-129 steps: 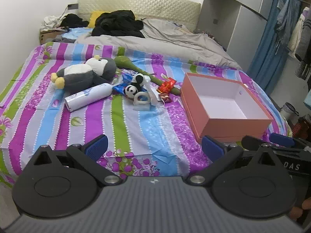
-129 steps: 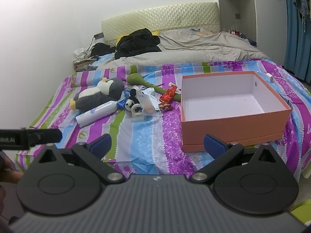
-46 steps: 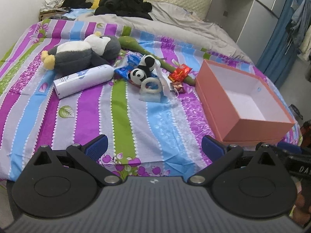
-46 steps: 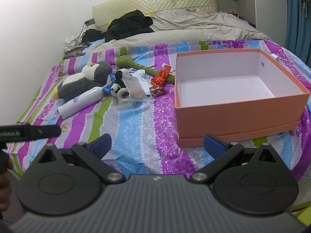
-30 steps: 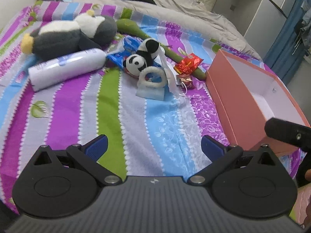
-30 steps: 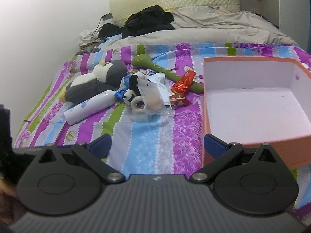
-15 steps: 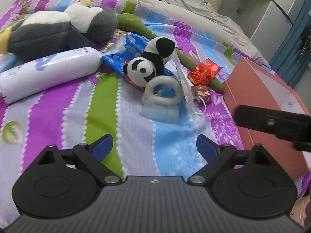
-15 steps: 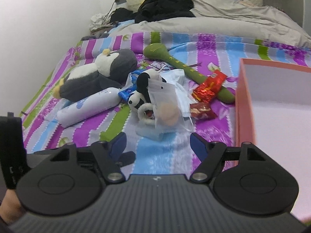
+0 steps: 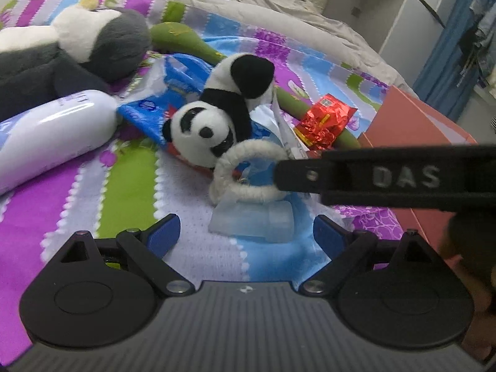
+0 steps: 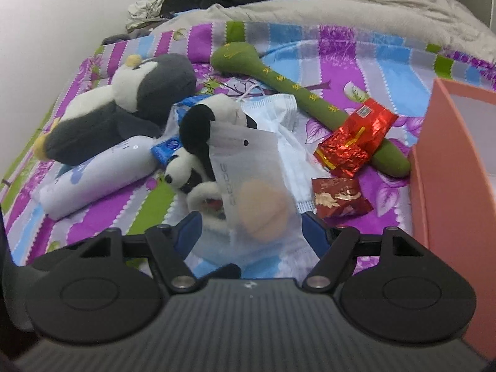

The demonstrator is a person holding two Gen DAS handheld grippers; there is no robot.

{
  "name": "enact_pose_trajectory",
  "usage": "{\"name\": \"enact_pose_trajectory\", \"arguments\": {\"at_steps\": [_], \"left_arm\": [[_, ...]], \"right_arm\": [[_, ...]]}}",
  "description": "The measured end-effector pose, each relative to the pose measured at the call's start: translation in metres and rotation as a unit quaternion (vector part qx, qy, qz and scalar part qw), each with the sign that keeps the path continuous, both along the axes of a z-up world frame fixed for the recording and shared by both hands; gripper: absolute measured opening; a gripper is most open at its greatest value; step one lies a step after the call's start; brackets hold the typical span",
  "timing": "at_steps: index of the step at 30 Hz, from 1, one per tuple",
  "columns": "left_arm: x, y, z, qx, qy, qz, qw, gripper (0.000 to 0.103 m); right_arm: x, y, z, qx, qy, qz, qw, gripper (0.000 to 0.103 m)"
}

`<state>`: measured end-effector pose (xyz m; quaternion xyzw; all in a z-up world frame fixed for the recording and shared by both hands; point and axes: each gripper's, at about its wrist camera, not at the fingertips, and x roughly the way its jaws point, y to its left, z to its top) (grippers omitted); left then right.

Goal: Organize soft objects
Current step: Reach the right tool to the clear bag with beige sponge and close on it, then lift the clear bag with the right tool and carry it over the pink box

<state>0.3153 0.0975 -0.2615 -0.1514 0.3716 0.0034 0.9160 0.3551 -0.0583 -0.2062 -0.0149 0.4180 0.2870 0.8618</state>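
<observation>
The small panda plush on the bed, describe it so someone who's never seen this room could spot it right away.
Start at the striped bedspread and find the clutter left of the orange box. The small panda plush lies in the middle of it, on a blue packet, between the white bottle and the red foil packet. Unlike the much bigger grey penguin plush behind it, it is black and white with dark eye patches.

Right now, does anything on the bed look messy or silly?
Yes. The panda toy lies tipped over with its head toward the camera, on a heap of wrappers: a blue packet, a face mask and a clear pouch. Hard things are mixed in too: a white bottle leans against the penguin plush.
</observation>
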Motion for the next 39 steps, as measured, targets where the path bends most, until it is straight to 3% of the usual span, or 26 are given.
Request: {"name": "enact_pose_trajectory", "arguments": {"at_steps": [4,6,14,19,23,31,39], "left_arm": [[0.008,-0.001,-0.008,0.002,0.001,-0.007,1.0000,0.085],[0.010,-0.003,-0.009,0.013,-0.004,-0.010,0.9998,0.078],[0.012,-0.005,-0.007,-0.002,0.000,-0.005,1.0000,0.059],[0.001,-0.006,0.001,-0.019,-0.007,-0.001,0.9998,0.035],[-0.010,-0.011,0.011,-0.034,-0.006,-0.004,0.9994,0.009],[-0.049,-0.019,0.020,-0.048,0.000,0.008,0.9988,0.004],[-0.072,-0.021,0.028,-0.040,-0.011,0.015,0.9990,0.004]], "right_arm": [[0.009,0.008,-0.012,-0.006,0.005,0.001,1.000,0.065],[0.013,0.010,-0.017,-0.006,0.013,0.001,1.000,0.050],[0.010,0.001,-0.012,0.002,0.012,-0.009,1.000,0.021],[0.000,-0.004,-0.003,0.001,0.010,-0.003,1.000,0.015],[-0.017,-0.006,0.008,0.000,0.004,0.005,1.000,0.013],[-0.048,-0.019,0.032,-0.017,-0.029,-0.008,0.999,0.010],[-0.079,-0.043,0.033,-0.035,-0.027,-0.029,0.999,0.010]]}}
